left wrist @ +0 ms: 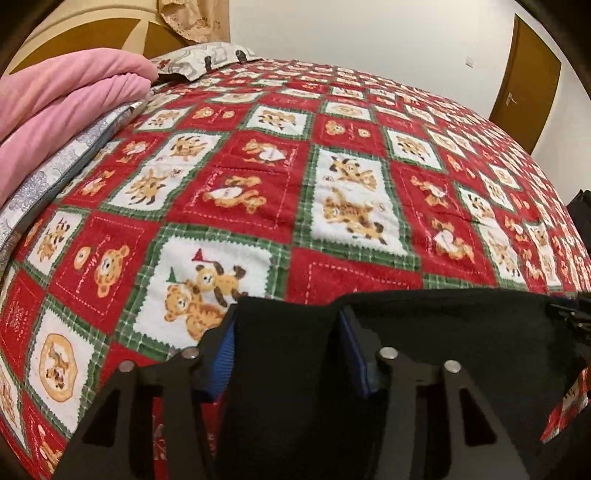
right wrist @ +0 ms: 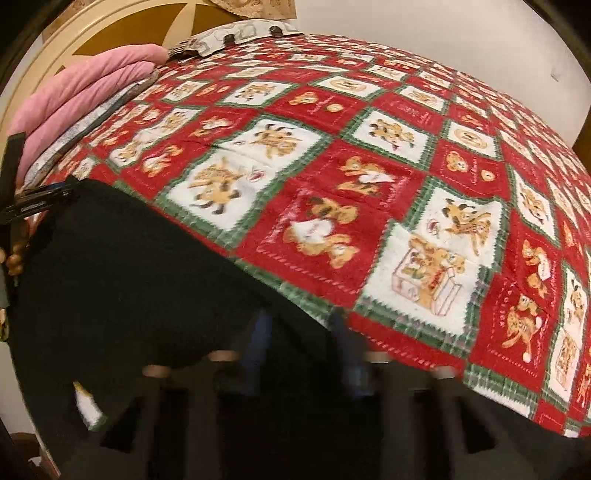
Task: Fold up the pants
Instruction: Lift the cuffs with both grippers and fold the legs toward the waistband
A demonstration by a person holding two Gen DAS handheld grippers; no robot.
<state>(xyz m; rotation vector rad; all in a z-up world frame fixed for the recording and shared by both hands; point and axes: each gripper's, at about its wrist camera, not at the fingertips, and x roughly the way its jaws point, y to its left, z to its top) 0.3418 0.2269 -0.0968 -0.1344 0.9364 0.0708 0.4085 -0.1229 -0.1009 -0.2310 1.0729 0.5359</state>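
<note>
Black pants [left wrist: 461, 325] lie at the near edge of a red, green and white bear-patterned quilt [left wrist: 258, 155]. In the left wrist view my left gripper [left wrist: 288, 332] has its blue pads [left wrist: 221, 354] on either side of a bunched fold of the pants, which fills the gap. In the right wrist view the pants [right wrist: 129, 277] spread across the lower left. My right gripper [right wrist: 301, 332] is blurred and dark, with black cloth over and between its fingers. The left gripper's body [right wrist: 33, 206] and a hand show at that view's left edge.
A folded pink blanket [left wrist: 66, 96] on a grey patterned cover lies along the bed's left side. A pillow [left wrist: 207, 59] sits at the head, against a cream and brown headboard [right wrist: 110, 29]. A brown door [left wrist: 528, 74] stands beyond the bed's right side.
</note>
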